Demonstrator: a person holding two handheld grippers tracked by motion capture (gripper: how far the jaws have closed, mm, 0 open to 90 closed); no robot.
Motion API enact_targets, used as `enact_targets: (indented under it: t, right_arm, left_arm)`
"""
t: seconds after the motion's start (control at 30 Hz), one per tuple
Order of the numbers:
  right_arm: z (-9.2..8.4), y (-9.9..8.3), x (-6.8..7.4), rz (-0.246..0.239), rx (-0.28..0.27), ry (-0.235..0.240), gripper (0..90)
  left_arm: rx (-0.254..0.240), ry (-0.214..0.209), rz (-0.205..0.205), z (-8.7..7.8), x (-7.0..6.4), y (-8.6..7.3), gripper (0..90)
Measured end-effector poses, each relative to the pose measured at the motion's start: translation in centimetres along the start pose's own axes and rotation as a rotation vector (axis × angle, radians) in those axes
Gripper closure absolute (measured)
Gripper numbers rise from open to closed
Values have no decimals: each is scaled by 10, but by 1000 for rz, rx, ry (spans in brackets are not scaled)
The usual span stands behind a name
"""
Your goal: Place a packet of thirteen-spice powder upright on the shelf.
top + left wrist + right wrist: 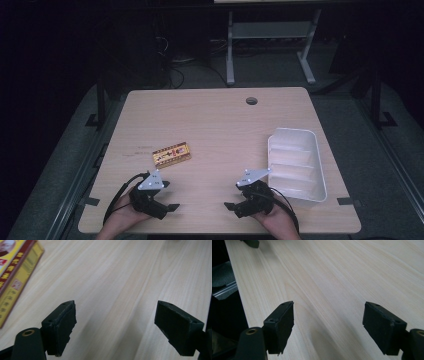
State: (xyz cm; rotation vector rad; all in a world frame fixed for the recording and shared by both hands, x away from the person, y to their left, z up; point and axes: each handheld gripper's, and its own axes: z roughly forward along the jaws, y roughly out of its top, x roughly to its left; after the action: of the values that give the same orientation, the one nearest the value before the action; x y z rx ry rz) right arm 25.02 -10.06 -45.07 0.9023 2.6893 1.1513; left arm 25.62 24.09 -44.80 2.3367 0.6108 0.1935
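A flat yellow and red printed box (171, 154) lies on the pale wooden table (215, 120), left of centre. In the left gripper view the box (12, 272) sits at the upper left, apart from the jaws. My left gripper (170, 196) rests near the front edge, just in front of the box, pointing right; its jaws (116, 308) stand open over bare wood. My right gripper (232, 195) is near the front edge too, pointing left toward the other one. Its jaws (329, 306) are open with nothing between them.
A white ribbed plastic tray (292, 132) stands at the right side of the table, close beside my right hand. A round cable hole (251, 100) sits near the far edge. Dark floor and a desk frame (230, 50) lie beyond the table.
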Motion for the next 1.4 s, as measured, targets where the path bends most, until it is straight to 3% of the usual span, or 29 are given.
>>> enact_targets:
  t: [0.23, 0.33, 0.57, 1.0, 1.1, 1.13, 1.4]
  right_arm:
    - [0, 1, 2, -8, -6, 3, 235]
    - [0, 1, 2, -11, -6, 5, 235]
    - [1, 1, 2, -9, -9, 8, 235]
    - [2, 1, 3, -20, -4, 10, 235]
    - [3, 1, 2, -12, 0, 6, 231]
    - [3, 1, 2, -11, -1, 9, 231]
    - [3, 2, 2, -10, -5, 10, 231]
  left_arm:
    - [-9, 30, 1, -6, 8, 0, 178]
    - [-9, 71, 8, -11, 13, 2, 199]
    - [-13, 98, -4, -13, 25, 7, 210]
    - [52, 143, 0, -20, 68, 27, 218]
    - [55, 141, -1, -19, 74, 30, 218]
    - [72, 140, -3, -18, 82, 33, 218]
    - [125, 136, 17, -10, 105, 47, 192]
